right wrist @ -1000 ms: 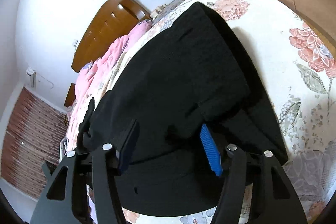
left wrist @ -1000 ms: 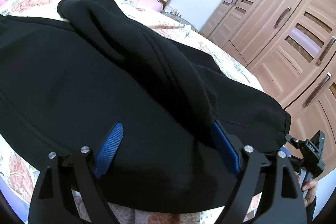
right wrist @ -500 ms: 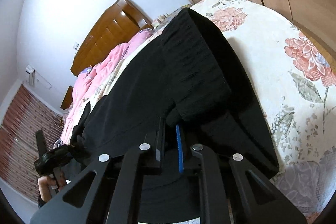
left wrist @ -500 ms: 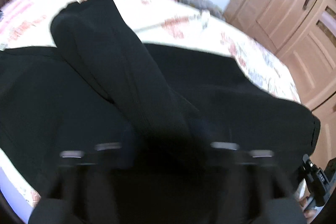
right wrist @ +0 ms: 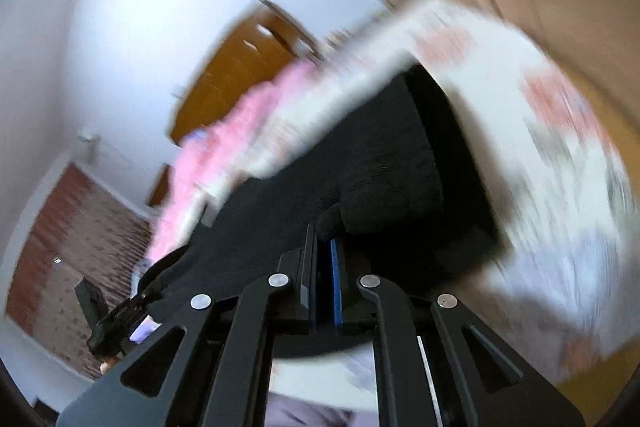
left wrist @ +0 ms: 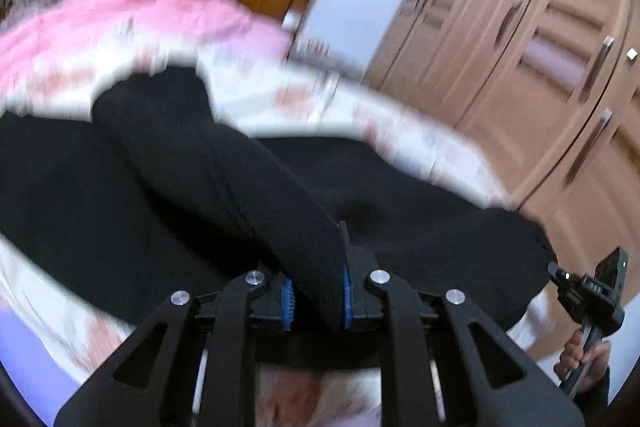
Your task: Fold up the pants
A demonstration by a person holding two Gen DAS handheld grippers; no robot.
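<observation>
Your left tool (left wrist: pixel 316 297) is closing on the pants (left wrist: pixel 224 163) and your right tool (right wrist: pixel 323 283) is clamped on them; the leg runs away up the bed (left wrist: pixel 420 143)

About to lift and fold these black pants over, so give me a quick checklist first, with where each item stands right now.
1. Left gripper on fabric: ok, jaws closing on a thick fold of the pants.
2. Right gripper on fabric: ok, shut on a pants edge.
3. Which layers each holds: cannot tell.
4. Pants lying on the bed: ok.
5. Landing area sharp enough to judge: not ok, both views blurred.
</observation>
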